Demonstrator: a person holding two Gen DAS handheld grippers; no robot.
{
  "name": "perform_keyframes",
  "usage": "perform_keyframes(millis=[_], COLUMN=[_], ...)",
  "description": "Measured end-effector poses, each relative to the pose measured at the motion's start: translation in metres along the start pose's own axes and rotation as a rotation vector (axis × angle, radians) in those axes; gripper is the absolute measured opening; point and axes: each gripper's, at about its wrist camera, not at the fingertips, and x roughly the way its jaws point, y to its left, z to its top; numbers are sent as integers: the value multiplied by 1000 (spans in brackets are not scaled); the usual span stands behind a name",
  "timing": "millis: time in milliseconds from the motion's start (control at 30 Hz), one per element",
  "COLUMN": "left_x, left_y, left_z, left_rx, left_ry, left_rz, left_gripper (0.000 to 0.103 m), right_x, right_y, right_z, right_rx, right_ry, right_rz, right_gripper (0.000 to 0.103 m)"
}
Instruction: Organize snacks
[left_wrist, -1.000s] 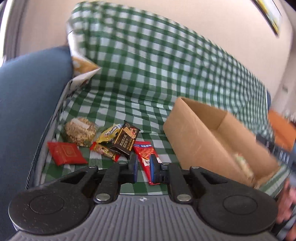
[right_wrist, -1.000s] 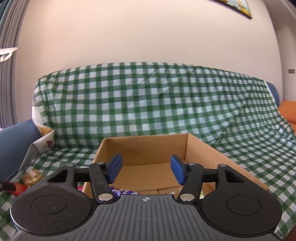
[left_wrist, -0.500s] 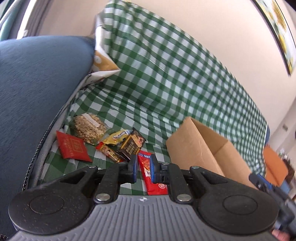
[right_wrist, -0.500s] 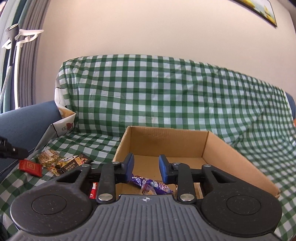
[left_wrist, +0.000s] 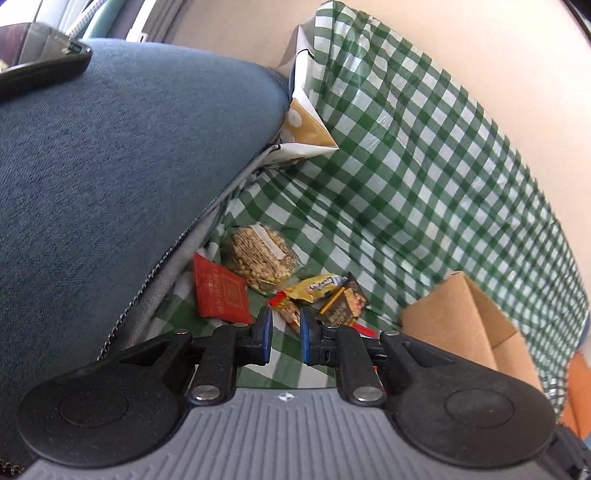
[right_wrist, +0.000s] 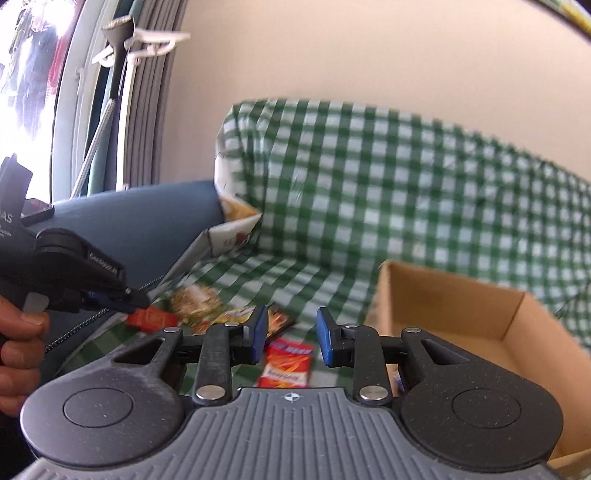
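Observation:
Several snacks lie on the green checked sofa cover: a red flat packet (left_wrist: 221, 293), a clear bag of nuts (left_wrist: 260, 256), a yellow wrapper (left_wrist: 314, 286), a dark box (left_wrist: 345, 301) and a red-orange bag (right_wrist: 287, 363). A cardboard box (right_wrist: 461, 314) stands to their right, also seen in the left wrist view (left_wrist: 458, 325). My left gripper (left_wrist: 284, 338) is open by a narrow gap, empty, above the snacks; it also shows in the right wrist view (right_wrist: 133, 301). My right gripper (right_wrist: 290, 338) is open and empty over the red-orange bag.
A blue sofa arm (left_wrist: 110, 166) rises on the left with a dark phone-like object (left_wrist: 40, 66) on top. A paper bag (left_wrist: 303, 125) leans in the sofa corner. An orange cushion (left_wrist: 580, 387) lies at far right. A window and curtain (right_wrist: 110, 92) are behind.
Both grippers have swung left, away from the box toward the snack pile. My right gripper's jaws narrowed, then widened a little. The left gripper's gap stayed narrow.

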Motion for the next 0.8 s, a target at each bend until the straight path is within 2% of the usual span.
perform_keyframes(millis=[133,167,200,267,400,433,500,567,667,800], left_x=[4,7,8,12,25,28,33,40,52,69], left_y=[2,3,4,6,9,8,5,0,-6,-4], left_z=[-1,-1,-2,-2,-1,-1,-2,-5,-9,-13], left_rx=[-4,-9,-15,-22,-26,-17,13,56,115,142], left_ry=[-26,-30,-35,-46,-48,-50,-61,-57,-47,-17], left_rz=[55,68,77,105,170,196,238,264,313,350], left_gripper=[22,28,32,38,42,48,51,59,63,67], right_x=[36,46,56,76,109,117,130,141,155,162], right_y=[12,14,15,16,12,10,7,4,1,-2], right_z=[-9,-11,-13,-17,-24,-26,-29,-33,-39,-44], right_rx=[0,-1,-1,0,14,24,42,54,70,102], right_ry=[103,127,153,206,282,302,335,362,405,415], right_rz=[1,-6,-12,-24,-50,-54,-56,-56,-51,-42], right_gripper=[33,39,52,64,66,67,71,71,71,71])
